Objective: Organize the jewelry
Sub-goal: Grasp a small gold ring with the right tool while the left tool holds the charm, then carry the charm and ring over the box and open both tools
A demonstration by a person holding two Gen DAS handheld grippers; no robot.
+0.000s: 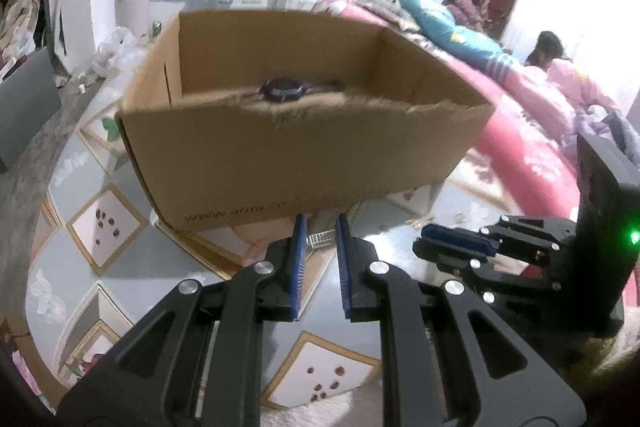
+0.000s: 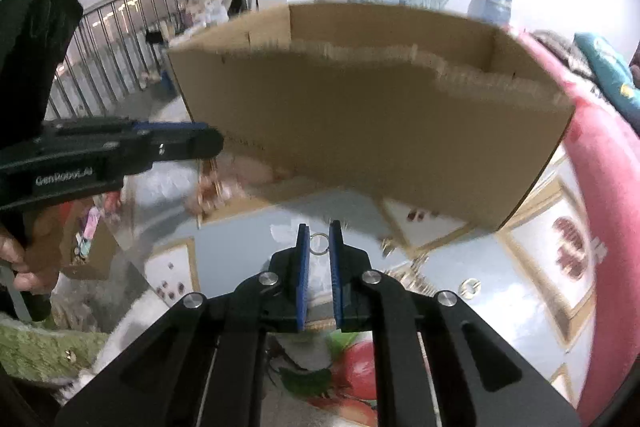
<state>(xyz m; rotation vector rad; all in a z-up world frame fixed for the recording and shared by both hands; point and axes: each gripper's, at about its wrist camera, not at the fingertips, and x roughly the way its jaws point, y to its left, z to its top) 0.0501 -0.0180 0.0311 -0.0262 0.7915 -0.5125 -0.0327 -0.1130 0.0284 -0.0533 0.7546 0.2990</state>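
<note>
An open cardboard box [image 1: 304, 147] stands on the patterned tablecloth, with a dark watch-like piece [image 1: 282, 89] inside behind its torn front rim. My left gripper [image 1: 321, 229] hovers just before the box, and a small silver ribbed piece [image 1: 320, 239] spans the narrow gap between its blue pads. My right gripper [image 2: 319, 227] is shut on a thin silver ring [image 2: 319, 245] at its fingertips, above the table in front of the box [image 2: 380, 131]. Each gripper shows side-on in the other's view: the right gripper [image 1: 426, 241], the left gripper [image 2: 212, 143].
Loose gold rings [image 2: 470, 287], a chain [image 2: 416, 279] and a blurred beaded bracelet [image 2: 208, 191] lie on the table [image 2: 248, 227]. Pink bedding [image 1: 532, 147] lies to the right, with two people behind it. A hand [image 2: 16, 267] grips the left tool's handle. A railing [image 2: 108, 39] runs at the left.
</note>
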